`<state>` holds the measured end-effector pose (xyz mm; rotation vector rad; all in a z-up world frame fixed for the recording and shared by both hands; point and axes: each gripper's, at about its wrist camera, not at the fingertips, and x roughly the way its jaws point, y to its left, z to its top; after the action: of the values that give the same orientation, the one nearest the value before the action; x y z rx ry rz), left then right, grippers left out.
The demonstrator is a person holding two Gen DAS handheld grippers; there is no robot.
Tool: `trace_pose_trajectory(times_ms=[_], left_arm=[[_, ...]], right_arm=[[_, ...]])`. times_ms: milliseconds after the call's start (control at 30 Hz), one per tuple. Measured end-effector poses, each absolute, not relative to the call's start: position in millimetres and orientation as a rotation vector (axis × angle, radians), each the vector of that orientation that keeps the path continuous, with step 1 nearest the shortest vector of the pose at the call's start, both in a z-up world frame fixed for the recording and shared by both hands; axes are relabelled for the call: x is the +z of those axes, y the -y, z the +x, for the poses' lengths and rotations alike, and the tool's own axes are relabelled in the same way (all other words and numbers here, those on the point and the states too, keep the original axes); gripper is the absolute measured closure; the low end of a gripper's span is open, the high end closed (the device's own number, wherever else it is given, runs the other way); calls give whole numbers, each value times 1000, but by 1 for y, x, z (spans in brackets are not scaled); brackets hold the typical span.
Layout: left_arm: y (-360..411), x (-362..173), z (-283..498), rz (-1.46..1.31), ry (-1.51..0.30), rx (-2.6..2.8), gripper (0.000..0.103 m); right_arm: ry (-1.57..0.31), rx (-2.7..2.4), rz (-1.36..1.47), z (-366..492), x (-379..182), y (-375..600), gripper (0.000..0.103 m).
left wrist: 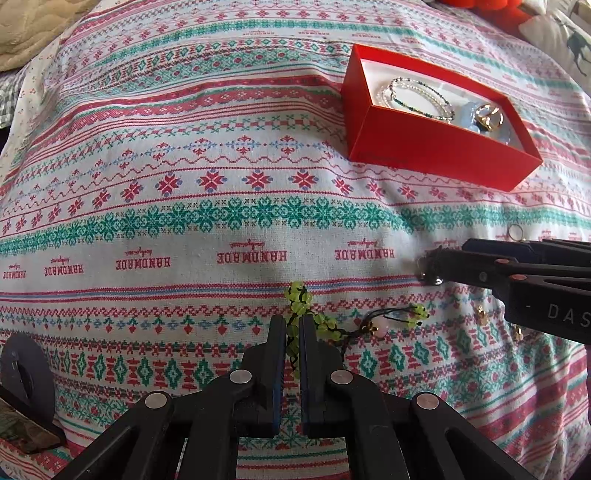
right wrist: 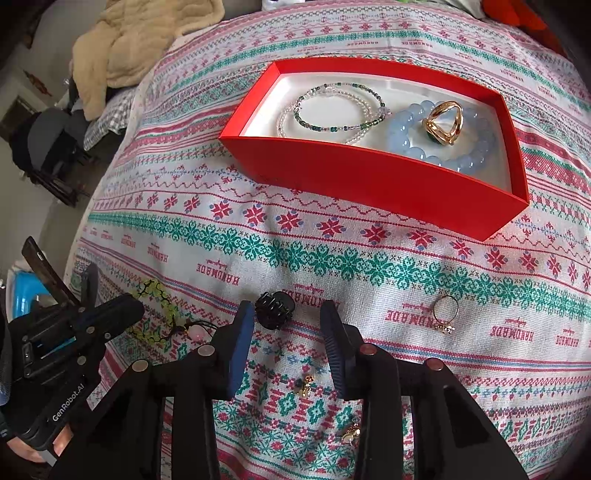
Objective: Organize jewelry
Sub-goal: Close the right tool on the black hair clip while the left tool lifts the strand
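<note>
A red box on the patterned cloth holds beaded bracelets, a blue bead bracelet and a gold ring. My left gripper is shut on a yellow-green bead bracelet lying on the cloth. My right gripper is open, its fingers either side of a small black hair claw. A thin gold ring lies to the right. Small gold earrings lie between the right fingers.
The patterned cloth covers the whole surface. A beige blanket lies at the far left edge. Another earring lies near the right gripper's base. Red items sit beyond the box.
</note>
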<state>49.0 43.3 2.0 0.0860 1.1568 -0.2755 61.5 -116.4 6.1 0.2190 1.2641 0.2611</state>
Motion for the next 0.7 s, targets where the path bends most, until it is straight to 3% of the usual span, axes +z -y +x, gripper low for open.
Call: trace_pose_trajectory(times_ms=[167, 700], left_arm=[[-46, 1, 51, 79, -1161, -270, 102], [-33, 30, 57, 37, -1102, -317, 102]], right_arm=[[-1255, 294, 221, 66, 5, 110, 83], [-1209, 249, 260, 57, 38, 143, 83]])
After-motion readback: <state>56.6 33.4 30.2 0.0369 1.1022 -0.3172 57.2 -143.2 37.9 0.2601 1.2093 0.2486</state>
